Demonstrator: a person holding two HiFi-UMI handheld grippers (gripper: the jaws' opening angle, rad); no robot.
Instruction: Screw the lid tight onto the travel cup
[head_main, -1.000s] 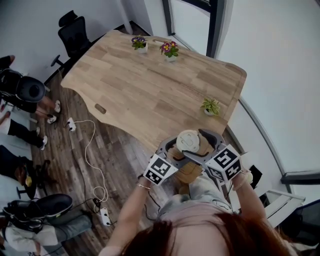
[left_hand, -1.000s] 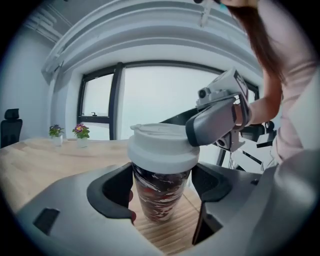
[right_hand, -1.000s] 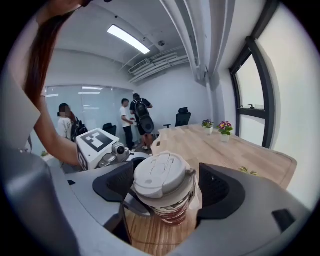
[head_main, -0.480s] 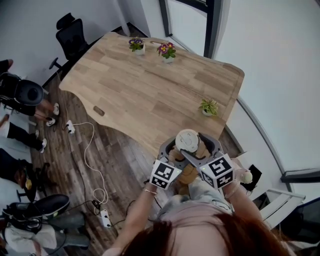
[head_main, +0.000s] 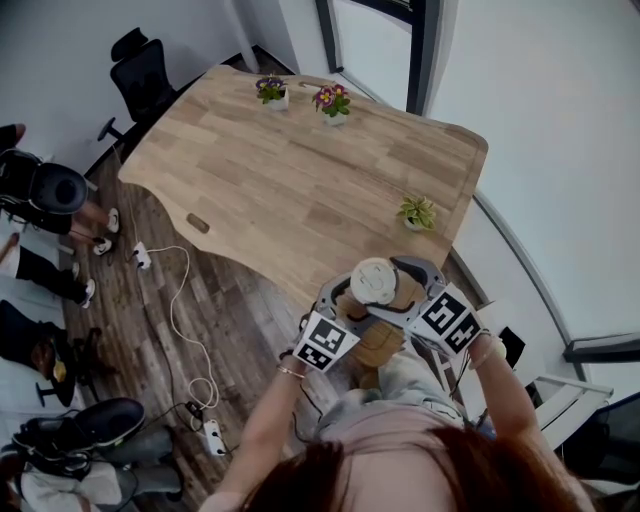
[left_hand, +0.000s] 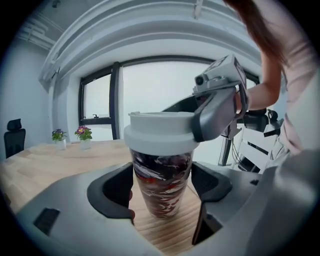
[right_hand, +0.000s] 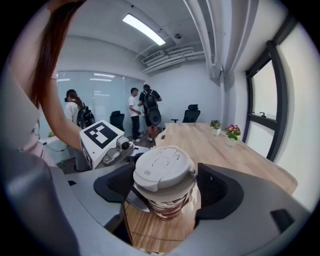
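1. The travel cup (left_hand: 161, 172) stands upright on the wooden table (head_main: 300, 170), right at its near edge in front of the person. The nearest potted plant (head_main: 421, 212) is well apart from it.
2. The left gripper (left_hand: 162, 192) has its jaws pressed onto the marbled cup body, one pad on each side, below the lid (left_hand: 160, 132). That's the anchor.
3. The right gripper (right_hand: 165, 187) has its jaws clamped across the white lid's rim, gripping from the opposite side of the cup.
4. In the left gripper view the lid sits level, with no gap showing between the lid skirt and the cup. The threads are hidden, so I can't tell how much turn is left.
5. My read is that this is the tightening twist, with the lid on but final torque not confirmed.
6. To do it well:
   - Hold the left gripper dead still so it only resists rotation.
   - Turn the right gripper about the cup's own axis. An off-axis swing would likely tilt the lid and cross-thread it, or tip the cup.
   - Grip the rim only. Squeeze hard enough not to slip, but not so hard that the lid goes oval and binds.
7. Edge risk: add a slight downward press and don't pull toward the person, or the base could slide off the wood.
8. Stop when resistance climbs sharply or the cup body starts creeping in the left pads. If the wrist runs out of range, release the lid, reset and re-grip. Don't let go of the body.
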